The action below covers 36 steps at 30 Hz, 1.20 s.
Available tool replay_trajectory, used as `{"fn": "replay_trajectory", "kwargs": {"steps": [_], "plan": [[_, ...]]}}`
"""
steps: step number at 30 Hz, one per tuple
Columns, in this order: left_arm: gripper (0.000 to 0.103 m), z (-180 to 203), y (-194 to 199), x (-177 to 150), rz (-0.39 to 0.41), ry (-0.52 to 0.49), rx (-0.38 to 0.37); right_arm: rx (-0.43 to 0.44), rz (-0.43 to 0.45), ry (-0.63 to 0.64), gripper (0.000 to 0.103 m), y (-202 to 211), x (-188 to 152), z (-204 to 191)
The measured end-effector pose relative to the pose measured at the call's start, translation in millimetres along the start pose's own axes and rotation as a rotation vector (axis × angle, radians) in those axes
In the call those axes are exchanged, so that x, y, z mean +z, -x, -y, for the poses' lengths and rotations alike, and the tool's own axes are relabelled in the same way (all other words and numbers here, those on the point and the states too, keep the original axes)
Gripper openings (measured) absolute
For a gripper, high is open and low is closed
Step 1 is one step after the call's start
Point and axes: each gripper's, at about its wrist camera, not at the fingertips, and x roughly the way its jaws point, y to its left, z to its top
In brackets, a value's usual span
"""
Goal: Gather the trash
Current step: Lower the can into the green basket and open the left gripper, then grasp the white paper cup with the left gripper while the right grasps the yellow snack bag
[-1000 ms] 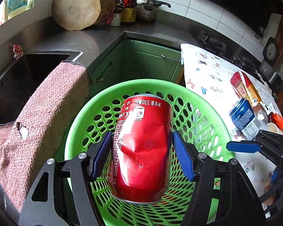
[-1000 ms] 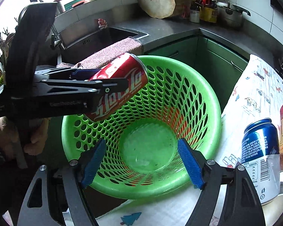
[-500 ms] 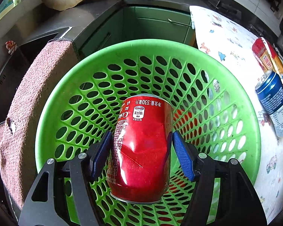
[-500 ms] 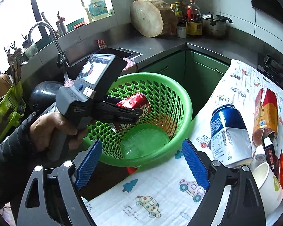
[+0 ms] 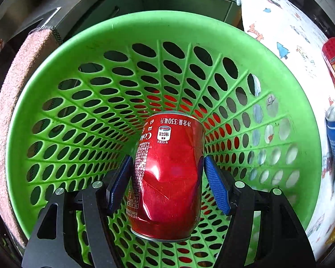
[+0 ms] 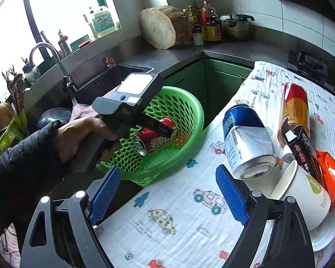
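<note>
walls: white tile [image 6: 265,2] | window [image 6: 62,4]: bright daylight, above sink [image 6: 114,76] with curved tap [image 6: 53,60] | bench [image 6: 172,55]: grey steel, L-shaped corner | cabinets [image 6: 221,82]: green fronts | cloth [image 6: 189,218]: white, cartoon cars

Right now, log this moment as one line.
left tool: shut on red can inside green basket | right tool: open, jaws just widened, nothing between | blue can: on cloth

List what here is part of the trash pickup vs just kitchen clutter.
Job:
- red can, held in left gripper
- green basket
- blue can
- paper cup
- orange wrapper
- right gripper, open

Clutter:
- chopping block
- pot
- faucet
- pink towel
</note>
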Motion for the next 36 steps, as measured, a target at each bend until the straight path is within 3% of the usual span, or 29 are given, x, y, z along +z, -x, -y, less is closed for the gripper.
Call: {"fn": "replay_trajectory", "kwargs": {"steps": [7, 14, 23, 27, 36], "plan": [[0.066, 5, -22, 14, -0.019, 0.066, -0.008, -0.010, 0.015, -0.019, 0.085, 14, -5, 12], [0.066, 1, -6, 0, 0.024, 0.096, -0.042, -0.020, 0.039, -0.031, 0.085, 33, -14, 13], [0.066, 4, 61, -39, 0.149, 0.074, -0.036, -0.086, 0.099, -0.071, 0.086, 87, -49, 24], [0.069, 10, 99, -63, 0.234, 0.054, -0.041, -0.168, 0.109, -0.098, 0.087, 120, -82, 41], [0.074, 45, 156, -112, 0.361, -0.007, -0.131, -0.347, 0.087, -0.182, 0.088, 171, -158, 96]]}}
